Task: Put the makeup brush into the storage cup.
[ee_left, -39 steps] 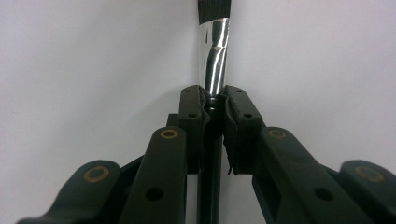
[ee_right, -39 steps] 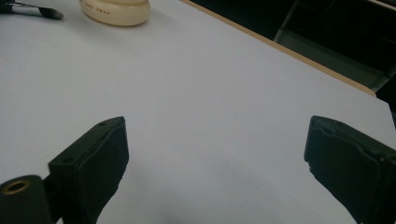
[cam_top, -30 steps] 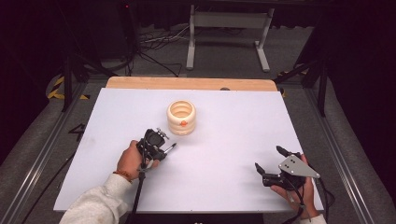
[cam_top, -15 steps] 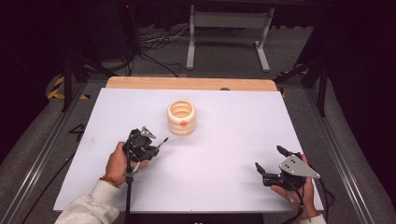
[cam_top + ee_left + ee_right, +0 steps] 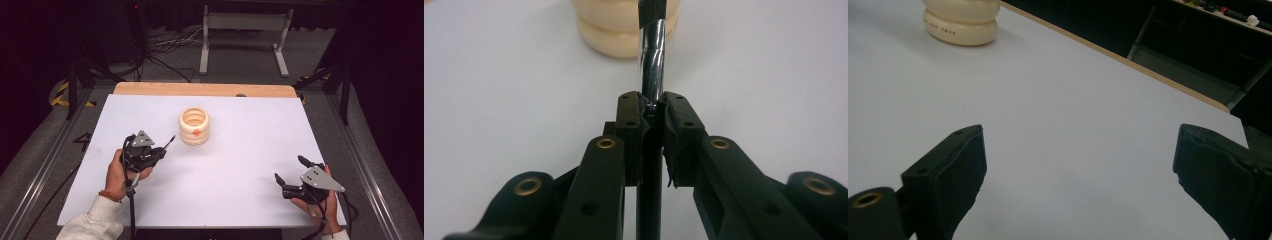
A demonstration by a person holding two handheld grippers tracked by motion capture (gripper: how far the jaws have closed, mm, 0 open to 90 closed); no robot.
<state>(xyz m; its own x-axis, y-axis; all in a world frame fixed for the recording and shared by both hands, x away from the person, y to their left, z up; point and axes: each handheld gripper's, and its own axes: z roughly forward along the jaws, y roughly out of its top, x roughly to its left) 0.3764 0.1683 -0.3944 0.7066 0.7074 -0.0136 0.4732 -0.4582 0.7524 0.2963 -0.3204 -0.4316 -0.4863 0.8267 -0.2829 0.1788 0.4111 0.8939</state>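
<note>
One brush (image 5: 651, 65) between left claw (image 5: 653, 107) pads

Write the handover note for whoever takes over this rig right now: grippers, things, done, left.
Left gripper: shut on a makeup brush, clamped around the black handle with the chrome ferrule and dark bristles pointing toward the cream ribbed holder; held off the table.
Right gripper: open, nothing between the jaws, low at the near right part of the white table.
Holder: upright at the middle of the far half of the table, apart from both grippers; looks empty from above.
Done: brush picked up.
Left, probably: carry the brush over the holder's mouth, lower it in, release.
</note>
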